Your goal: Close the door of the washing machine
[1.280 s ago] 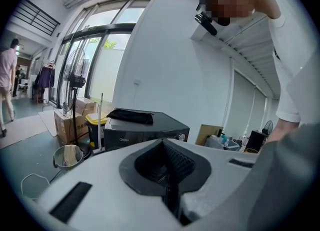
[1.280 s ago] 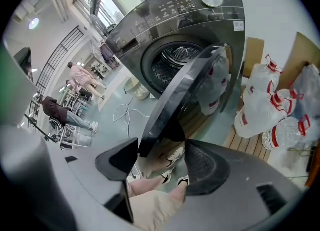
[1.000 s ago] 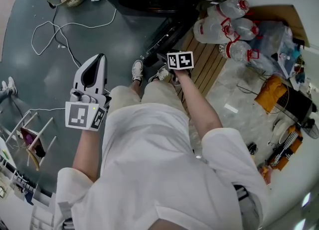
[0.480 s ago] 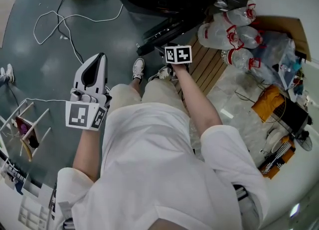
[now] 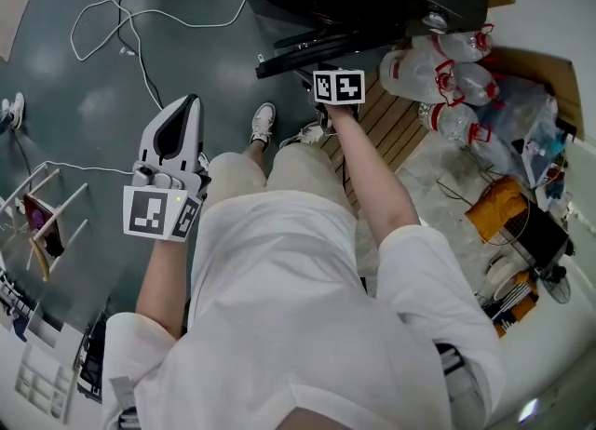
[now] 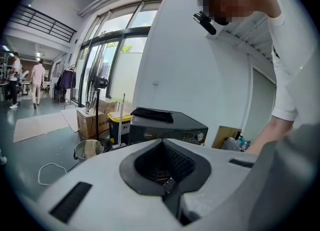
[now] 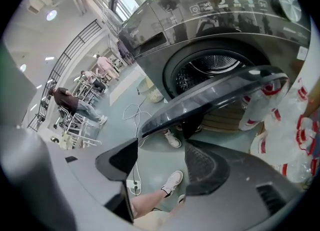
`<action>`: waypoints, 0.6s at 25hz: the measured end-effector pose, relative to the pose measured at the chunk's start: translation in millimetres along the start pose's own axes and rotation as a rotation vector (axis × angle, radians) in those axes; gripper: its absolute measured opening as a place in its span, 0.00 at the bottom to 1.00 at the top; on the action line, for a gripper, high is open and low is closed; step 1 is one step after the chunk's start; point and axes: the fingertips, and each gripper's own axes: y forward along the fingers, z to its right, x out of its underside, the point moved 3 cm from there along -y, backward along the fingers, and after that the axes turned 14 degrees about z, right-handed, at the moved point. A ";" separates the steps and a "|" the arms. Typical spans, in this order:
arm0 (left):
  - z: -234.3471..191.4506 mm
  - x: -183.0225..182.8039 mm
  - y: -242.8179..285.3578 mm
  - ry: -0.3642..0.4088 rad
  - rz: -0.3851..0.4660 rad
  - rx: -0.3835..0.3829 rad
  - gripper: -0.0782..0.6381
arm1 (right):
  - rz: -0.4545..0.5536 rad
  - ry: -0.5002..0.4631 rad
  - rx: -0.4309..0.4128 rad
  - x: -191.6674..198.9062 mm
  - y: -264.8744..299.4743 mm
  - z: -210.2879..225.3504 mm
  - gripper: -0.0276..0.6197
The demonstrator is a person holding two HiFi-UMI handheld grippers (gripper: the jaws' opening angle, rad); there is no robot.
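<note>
Right gripper (image 7: 162, 160), jaws apart, seems to touch the washer door (image 7: 215, 95) just ahead; push evenly; left gripper (image 6: 167, 185) closed, empty

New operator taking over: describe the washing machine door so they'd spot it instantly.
Find the dark grey washing machine. Its door is the dark, glossy curved panel swung open in front of the drum opening. Unlike the clear bottles beside it, it is dark.

Dark grey washing machine (image 7: 165, 40), white shirt (image 5: 279, 307)
</note>
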 end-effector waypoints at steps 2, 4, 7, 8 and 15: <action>-4.4 1.2 -2.4 -0.002 -0.002 -0.011 0.11 | 0.000 -0.017 -0.003 -6.0 5.8 -1.3 0.49; -8.4 2.3 -4.8 -0.003 -0.003 -0.021 0.11 | 0.001 -0.031 -0.006 -12.5 11.1 -2.8 0.49; -12.2 4.6 -7.3 -0.006 -0.005 -0.031 0.11 | 0.001 -0.053 -0.009 -21.3 18.3 -3.9 0.49; -13.1 5.5 -7.8 -0.007 -0.006 -0.033 0.11 | 0.001 -0.060 -0.007 -23.9 20.3 -3.8 0.49; -21.0 11.4 -8.5 -0.008 -0.012 -0.049 0.11 | 0.033 -0.089 0.007 -43.2 36.9 -3.7 0.49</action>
